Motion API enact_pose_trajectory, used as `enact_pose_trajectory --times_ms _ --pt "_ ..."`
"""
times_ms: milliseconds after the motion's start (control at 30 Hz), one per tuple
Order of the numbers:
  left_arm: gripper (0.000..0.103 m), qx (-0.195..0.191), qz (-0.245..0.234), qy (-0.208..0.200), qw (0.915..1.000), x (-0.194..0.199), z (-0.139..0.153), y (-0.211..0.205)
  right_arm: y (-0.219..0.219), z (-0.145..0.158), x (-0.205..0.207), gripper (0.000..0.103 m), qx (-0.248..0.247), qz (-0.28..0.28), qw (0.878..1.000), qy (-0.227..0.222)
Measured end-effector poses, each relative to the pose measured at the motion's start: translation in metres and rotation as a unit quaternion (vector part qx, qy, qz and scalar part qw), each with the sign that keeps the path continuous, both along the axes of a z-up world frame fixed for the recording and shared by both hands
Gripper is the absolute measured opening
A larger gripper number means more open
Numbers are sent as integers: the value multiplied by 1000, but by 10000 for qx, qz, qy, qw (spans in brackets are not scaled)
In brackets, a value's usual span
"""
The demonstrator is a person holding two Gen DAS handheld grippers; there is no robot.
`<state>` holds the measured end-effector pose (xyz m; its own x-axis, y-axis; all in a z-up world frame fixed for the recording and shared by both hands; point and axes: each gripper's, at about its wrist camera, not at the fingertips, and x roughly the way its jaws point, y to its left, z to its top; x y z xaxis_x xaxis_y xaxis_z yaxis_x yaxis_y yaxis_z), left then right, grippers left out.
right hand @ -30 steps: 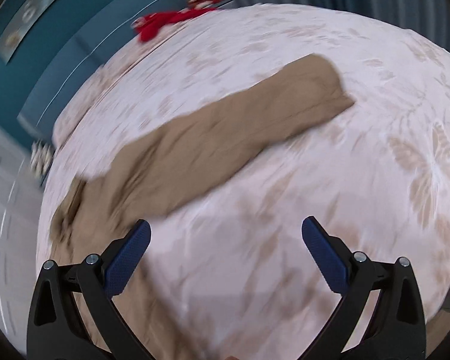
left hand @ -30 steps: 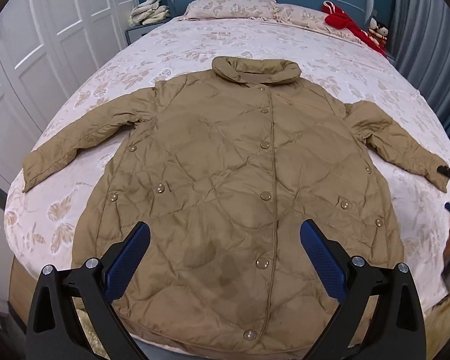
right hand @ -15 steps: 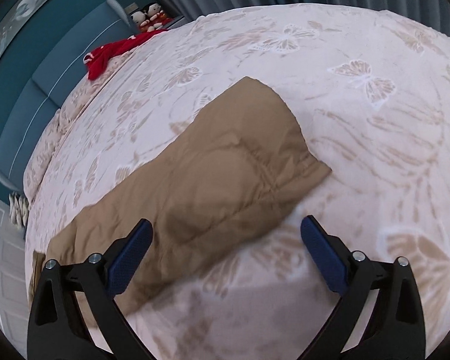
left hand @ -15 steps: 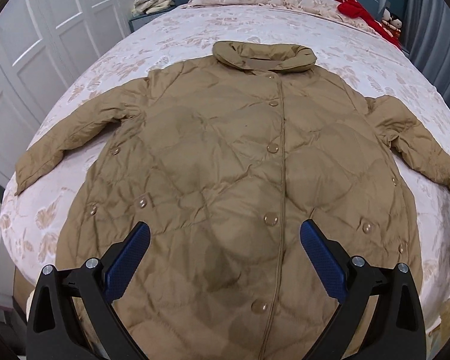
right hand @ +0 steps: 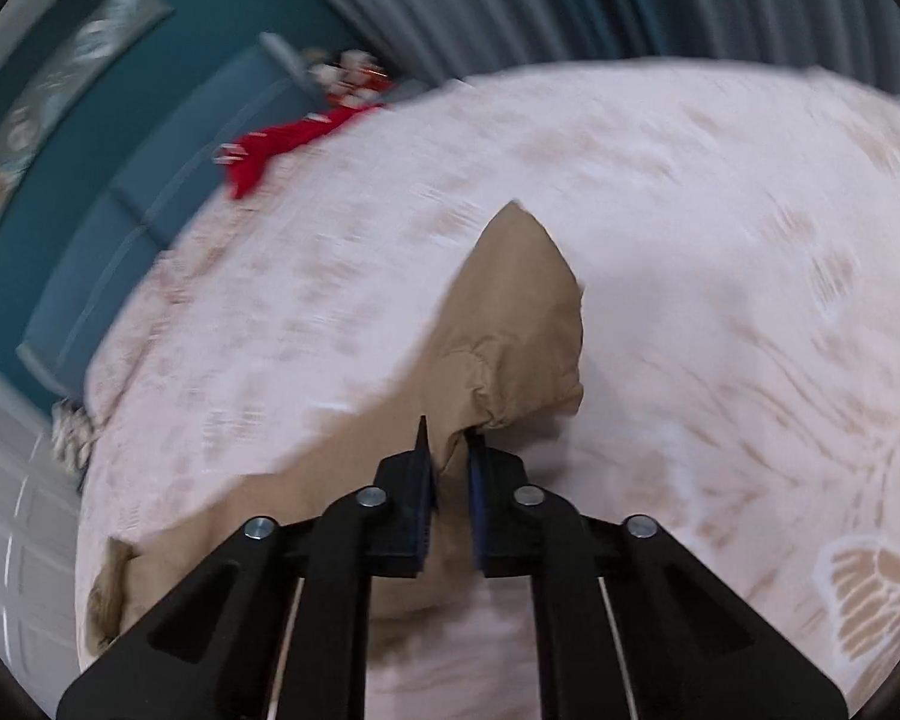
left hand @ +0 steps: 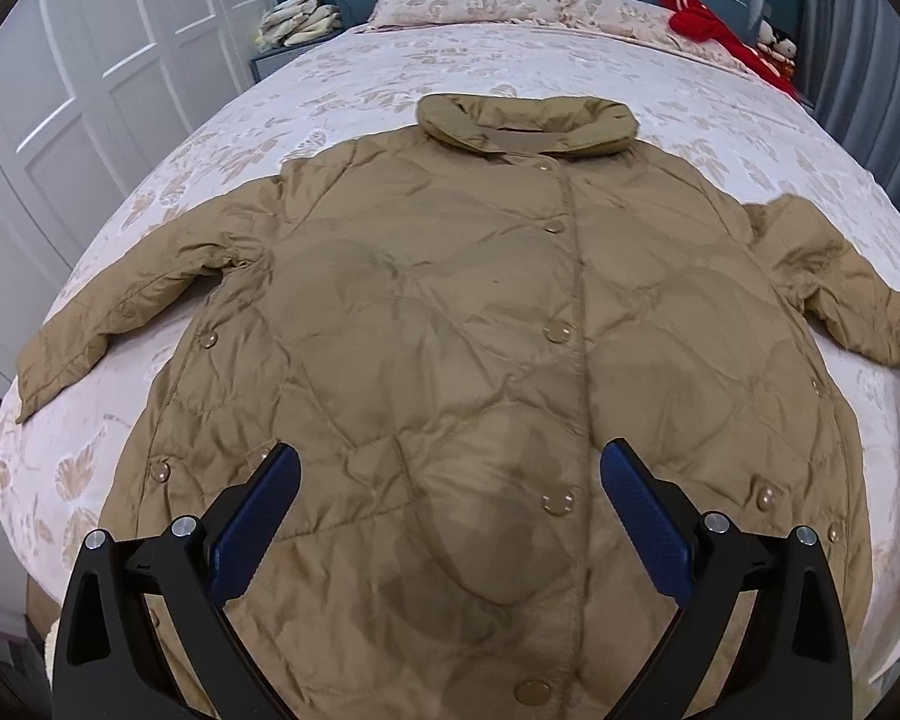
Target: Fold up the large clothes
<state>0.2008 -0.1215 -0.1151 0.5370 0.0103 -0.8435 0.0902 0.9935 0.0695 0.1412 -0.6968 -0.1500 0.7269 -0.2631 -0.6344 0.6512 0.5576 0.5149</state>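
Tan quilted fabric is what the task is about: a long padded coat (left hand: 468, 372) lies flat on the bed (left hand: 390, 66), front side up, snaps closed, collar (left hand: 525, 126) far ahead of the left jaws and the hem close under them. Its two sleeves are spread out to the sides.

The right gripper (right hand: 450, 456) has just been closing, and now its jaws are clenched on the cuff end of the right sleeve (right hand: 510, 330); the cloth bunches into small gathers just in front of the pads, and the cuff corner stands up ahead of them. The left gripper (left hand: 450, 510) has its jaws wide apart and holds nothing; it hovers over the lower front of the coat, with one snap (left hand: 557, 501) between the pads.

I judge the coat is light for its size, soft and puffy, with a smooth shell that can slip. A thin pinch may slide out, so it is better to take a thick fold at a seam, cuff or hem edge. The filling will spring back, so folds need pressing down.

Beyond the coat are pillows (left hand: 510, 0), a red garment (left hand: 714, 30) and white wardrobe doors (left hand: 90, 90) left of the jaws.
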Motion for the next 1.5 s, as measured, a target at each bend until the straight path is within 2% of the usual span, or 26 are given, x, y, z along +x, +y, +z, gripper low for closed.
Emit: enact_pose_trajectory --times_ms 100,167,233,300,333,467,533,633,767,800,833,900,967,1100,1133,1233,1267,1333,1400,1500 --pt "98 -135 160 8 9998 5 2 13 40 53 15 7 -315 601 9963 -520" --pt "98 -268 294 -20 9992 9 6 26 83 94 29 7 -567 1232 9869 -873" --pt "98 -399 432 -46 9983 12 11 38 146 133 47 7 -878 2078 9675 -1139" --pt "98 -569 600 -81 9965 15 18 54 199 153 62 7 -1146 2689 9488 -1197" --pt "98 -632 692 -114 9955 16 22 64 240 160 73 7 -1263 3137 9333 -1210" --pt "98 -715 1002 -286 9920 16 36 97 348 150 97 7 -1424 4135 8934 -1031" --pt "98 -727 1124 -357 9904 17 41 117 398 129 113 7 -1155 4587 8771 -839" --pt "98 -753 1230 -370 9889 21 43 140 458 98 124 7 -1168 5014 8560 -465" --pt "98 -1062 1399 -334 9839 28 41 171 516 58 132 10 -940 5487 8307 -12" --pt "98 -1147 1429 -325 9825 29 40 176 528 46 136 21 -860 5573 8257 131" --pt "98 -1237 1457 -306 9811 31 39 181 538 37 136 38 -824 5615 8230 248" --pt "98 -1373 1499 -236 9788 36 35 188 548 32 133 52 -847 5566 8261 236" --pt "98 -1505 1499 -140 9771 41 29 193 546 39 123 64 -759 5540 8291 35" --pt "98 -1943 1584 125 9680 52 14 201 521 55 95 69 -604 5238 8492 -284" --pt "98 -2042 1611 167 9654 54 11 201 505 57 84 71 -523 5028 8623 -297" --pt "98 -2465 1635 314 9547 66 3 196 465 53 68 71 -279 4596 8874 -224" --pt "98 -2583 1605 358 9520 71 1 190 443 48 58 71 -249 4352 8999 -121" --pt "98 -2621 1555 410 9516 80 -3 179 415 41 47 71 -239 4057 9137 54" --pt "98 -2628 1492 520 9518 92 -9 169 396 35 45 71 -188 3864 9220 160" --pt "98 -2761 1522 732 9462 107 -21 156 364 25 42 71 -96 3524 9354 277"
